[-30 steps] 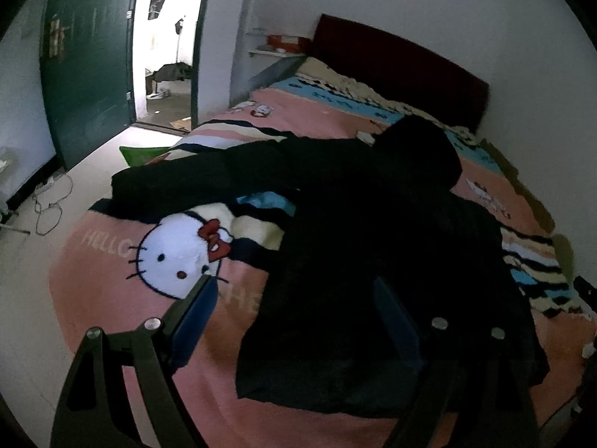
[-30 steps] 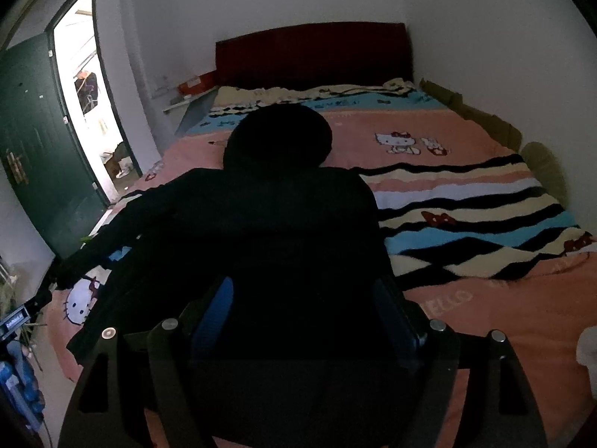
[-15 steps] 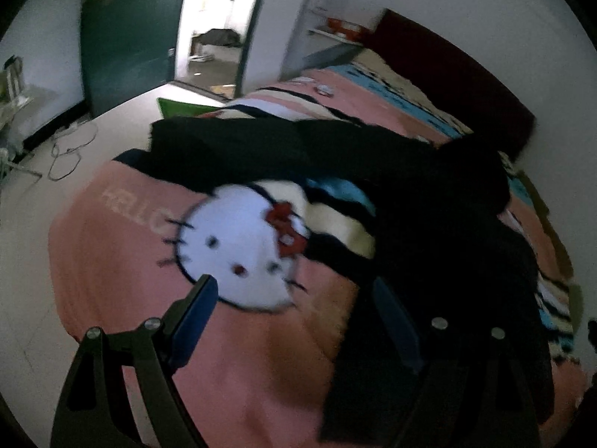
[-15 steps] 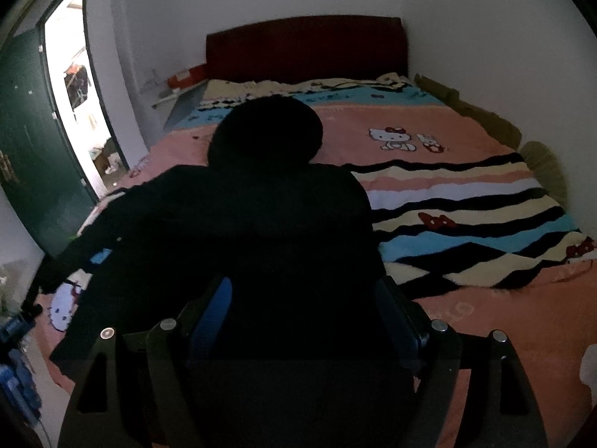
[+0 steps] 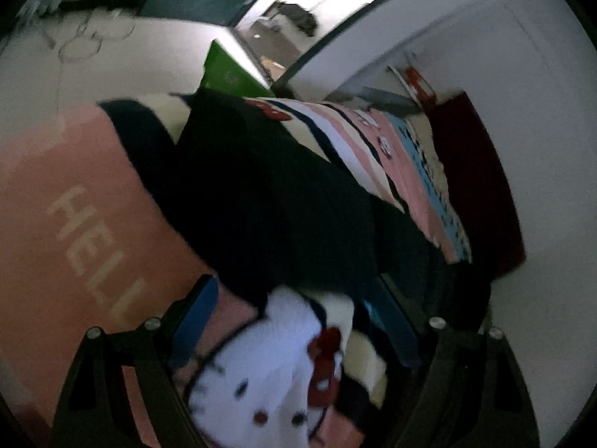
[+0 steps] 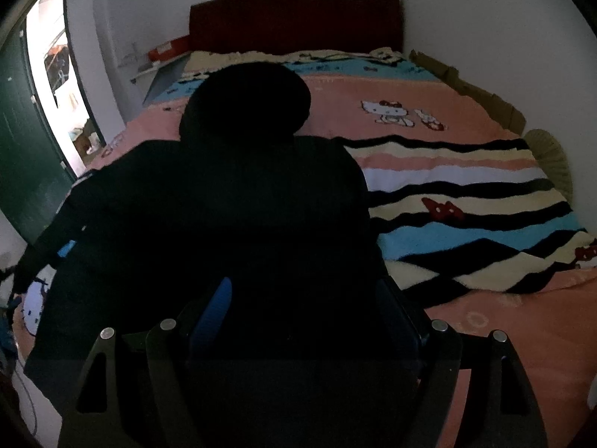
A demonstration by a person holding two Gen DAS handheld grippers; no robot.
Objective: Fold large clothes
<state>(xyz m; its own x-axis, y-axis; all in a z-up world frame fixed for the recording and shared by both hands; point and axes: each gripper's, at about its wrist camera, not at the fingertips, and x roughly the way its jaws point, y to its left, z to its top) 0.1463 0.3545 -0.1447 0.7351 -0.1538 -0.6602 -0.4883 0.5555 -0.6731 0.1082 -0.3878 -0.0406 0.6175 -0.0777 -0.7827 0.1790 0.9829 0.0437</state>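
While both tools [image 5: 294, 321] [image 6: 309, 310] gape, nothing is held.

Right of the black hoodie [image 6: 238, 216], bare blanket [image 6: 466, 171] lay open up to the headboard [image 6: 294, 18]. Left of the hoodie, its spread sleeve [image 5: 238, 171] covered the blanket edge, with open floor [image 5: 112, 59] beyond toward the doorway [image 5: 298, 3].

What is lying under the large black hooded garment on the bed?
The pink Hello Kitty blanket with striped bands lies under the large black hooded garment. The part of the blanket beneath the garment's body is covered, so it cannot be seen.
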